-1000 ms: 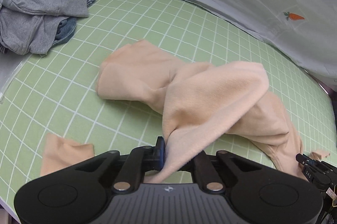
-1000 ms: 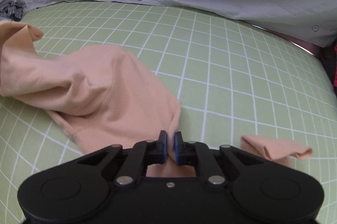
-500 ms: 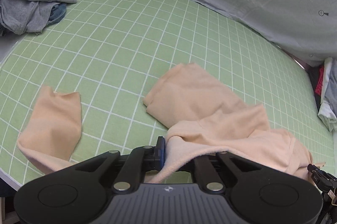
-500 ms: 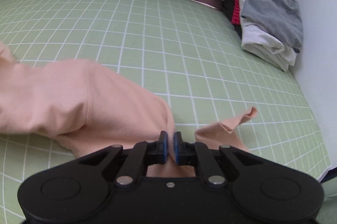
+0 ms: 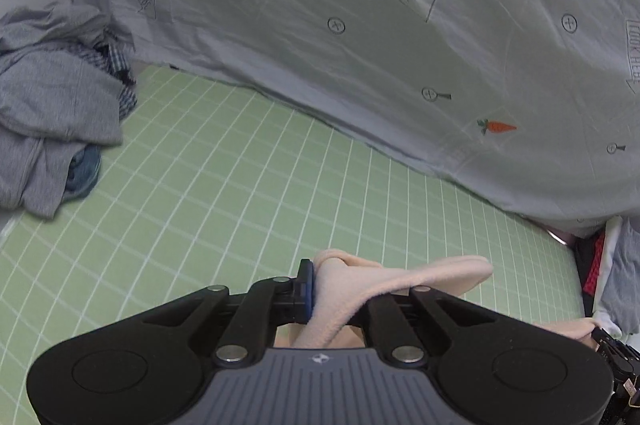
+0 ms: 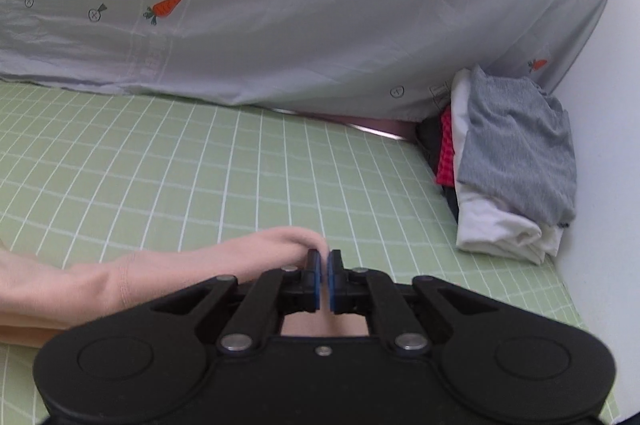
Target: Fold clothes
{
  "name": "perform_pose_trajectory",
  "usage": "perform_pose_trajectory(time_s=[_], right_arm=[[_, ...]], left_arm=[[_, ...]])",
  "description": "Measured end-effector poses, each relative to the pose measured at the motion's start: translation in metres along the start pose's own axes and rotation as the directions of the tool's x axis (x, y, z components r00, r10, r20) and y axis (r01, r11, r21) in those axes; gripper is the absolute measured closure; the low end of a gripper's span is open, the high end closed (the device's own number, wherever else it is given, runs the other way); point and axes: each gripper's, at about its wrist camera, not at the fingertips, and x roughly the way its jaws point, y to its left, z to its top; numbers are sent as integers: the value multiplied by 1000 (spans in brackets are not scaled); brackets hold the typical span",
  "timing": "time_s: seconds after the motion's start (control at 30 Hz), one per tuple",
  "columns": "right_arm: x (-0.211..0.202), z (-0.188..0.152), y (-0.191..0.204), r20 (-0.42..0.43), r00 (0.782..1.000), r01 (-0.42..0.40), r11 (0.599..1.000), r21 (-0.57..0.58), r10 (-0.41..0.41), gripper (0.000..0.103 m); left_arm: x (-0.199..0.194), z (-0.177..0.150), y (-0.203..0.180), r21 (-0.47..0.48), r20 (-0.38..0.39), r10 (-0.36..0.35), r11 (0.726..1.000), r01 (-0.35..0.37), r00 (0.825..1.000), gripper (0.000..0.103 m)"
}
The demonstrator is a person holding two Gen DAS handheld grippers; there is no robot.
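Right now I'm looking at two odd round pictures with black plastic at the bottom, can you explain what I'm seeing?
There is no robot. A person holds handheld tongs in each hand, and each carries a wide-angle camera looking forward along its two fingers, hence the bulging pictures. The black shape at the bottom is the tool itself. One picture is from the left tongs, the other from the right tongs. Both are pinched shut on a peach garment, holding it above a green checked sheet. A heap of grey clothes lies at the far left, a stack of folded clothes at the far right, and a grey carrot-print cover lies behind.
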Motion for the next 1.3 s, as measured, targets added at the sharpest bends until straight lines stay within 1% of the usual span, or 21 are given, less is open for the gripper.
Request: perform_pose_trajectory(time_s=[0.13,0.2,0.23,0.27,0.3,0.33,0.37,0.4,0.43,0.53,0.63,0.77,0.83,0.9,1.0,1.03,1.1,1.17,1.23,1.27,1.3], right_arm=[[37,64,8,70,997,-28,997,76,23,99],[58,90,20,77,997,-41,992,116,32,96],[69,103,26,79,996,-47,990,135,36,87],[80,115,32,81,996,-53,987,154,40,70],[84,120,41,79,996,-53,987,155,41,62],[88,123,50,77,996,-52,987,152,41,51],[89,122,59,69,997,-53,987,150,43,38],[90,115,66,46,998,-51,985,164,44,29],[91,107,73,21,999,-48,982,181,45,15],[91,76,91,-105,986,-92,953,289,127,13],[80,55,122,-153,966,-158,943,292,209,13],[65,26,163,-209,927,-245,925,291,311,13],[59,20,179,-217,910,-284,913,294,354,14],[54,17,193,-224,898,-309,905,293,379,16],[49,13,208,-237,879,-341,892,297,415,23],[48,12,212,-239,878,-348,897,271,413,35],[44,10,222,-243,881,-360,909,209,405,52],[41,8,226,-230,879,-391,907,155,418,86],[38,7,221,-225,873,-410,901,143,433,97],[36,7,218,-223,870,-419,897,139,440,100],[32,7,212,-214,874,-415,900,136,436,100]], left_arm=[[52,67,0,-31,59,53,998,-51,997,95],[80,89,-2,-43,68,113,993,-111,991,86],[88,93,-3,-54,70,156,987,-152,985,78],[97,95,-3,-61,66,202,978,-198,977,71],[101,91,-1,-60,56,216,975,-213,975,51],[105,87,2,-59,46,230,972,-227,972,37],[106,77,4,-61,37,232,971,-230,972,32],[106,66,7,-63,28,234,971,-232,972,27],[106,54,10,-60,2,236,970,-235,972,25],[104,18,18,-47,-78,243,968,-247,967,25],[99,-10,24,-46,-130,259,963,-267,957,23],[92,-38,30,-74,-191,272,954,-290,943,18],[96,-48,30,-64,-228,286,949,-308,931,16],[98,-54,28,-52,-253,296,946,-319,921,16],[101,-60,25,-44,-276,287,950,-310,917,16],[101,-61,23,-43,-279,282,951,-306,918,16],[101,-62,19,-36,-277,279,953,-300,920,16],[100,-61,16,-28,-272,278,955,-297,921,16],[98,-61,12,-22,-267,278,956,-294,923,16],[96,-60,9,-20,-261,276,956,-291,925,16],[94,-60,8,-20,-256,274,957,-288,927,16]])
